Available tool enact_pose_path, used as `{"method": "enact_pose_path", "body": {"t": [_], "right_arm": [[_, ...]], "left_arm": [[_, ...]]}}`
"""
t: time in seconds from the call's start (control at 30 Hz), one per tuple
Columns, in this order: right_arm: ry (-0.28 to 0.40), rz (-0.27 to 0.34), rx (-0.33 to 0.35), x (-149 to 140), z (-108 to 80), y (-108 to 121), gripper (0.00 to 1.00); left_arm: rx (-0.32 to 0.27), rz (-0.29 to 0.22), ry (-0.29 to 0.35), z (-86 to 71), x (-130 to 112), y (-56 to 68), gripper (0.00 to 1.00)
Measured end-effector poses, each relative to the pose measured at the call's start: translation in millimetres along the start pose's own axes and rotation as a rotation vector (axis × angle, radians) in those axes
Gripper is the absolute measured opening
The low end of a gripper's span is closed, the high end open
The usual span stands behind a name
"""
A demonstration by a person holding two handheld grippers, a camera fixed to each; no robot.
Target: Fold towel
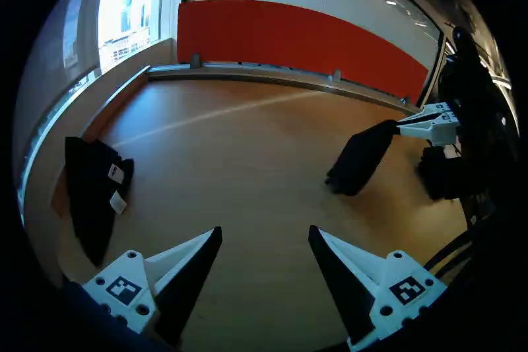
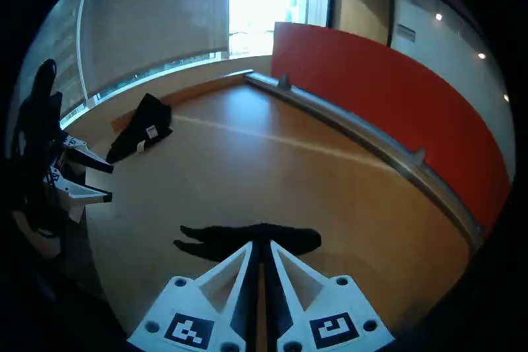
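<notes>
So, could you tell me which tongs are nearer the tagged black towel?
Left: the left tongs hover just beside the tagged towel; the right tongs are across the table, clamped on another black towel.

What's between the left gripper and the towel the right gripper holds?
Nothing: in the left gripper view, bare wooden tabletop runs from the left gripper to the held black towel.

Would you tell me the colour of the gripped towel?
The towel is black; clearest in left gripper view.
</notes>
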State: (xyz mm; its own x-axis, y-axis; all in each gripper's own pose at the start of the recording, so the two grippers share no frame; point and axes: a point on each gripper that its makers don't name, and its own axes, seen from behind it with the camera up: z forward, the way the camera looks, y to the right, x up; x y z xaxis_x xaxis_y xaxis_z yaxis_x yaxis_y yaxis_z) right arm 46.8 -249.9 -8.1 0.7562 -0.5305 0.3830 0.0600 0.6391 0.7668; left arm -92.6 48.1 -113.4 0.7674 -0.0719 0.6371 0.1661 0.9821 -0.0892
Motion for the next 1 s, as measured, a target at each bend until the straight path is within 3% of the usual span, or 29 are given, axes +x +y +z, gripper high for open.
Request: {"method": "enact_pose_path", "body": {"t": [0.17, 0.4, 1.0], "right_arm": [[0.024, 0.005, -0.032, 14, -22.1, 22, 0.04], [0.037, 0.035, -0.084, 12, -54.4, 60, 0.04], [-0.002, 0.111, -0.238, -38, -146.5, 196, 0.04]], "left_arm": [[-0.008, 0.001, 0.011, 1.7, 9, 4.7, 0.98], [-0.023, 0.014, 0.014, 6.8, 17, 15.3, 0.97], [-0.056, 0.054, -0.006, 28.4, 27, 61.3, 0.97]]}}
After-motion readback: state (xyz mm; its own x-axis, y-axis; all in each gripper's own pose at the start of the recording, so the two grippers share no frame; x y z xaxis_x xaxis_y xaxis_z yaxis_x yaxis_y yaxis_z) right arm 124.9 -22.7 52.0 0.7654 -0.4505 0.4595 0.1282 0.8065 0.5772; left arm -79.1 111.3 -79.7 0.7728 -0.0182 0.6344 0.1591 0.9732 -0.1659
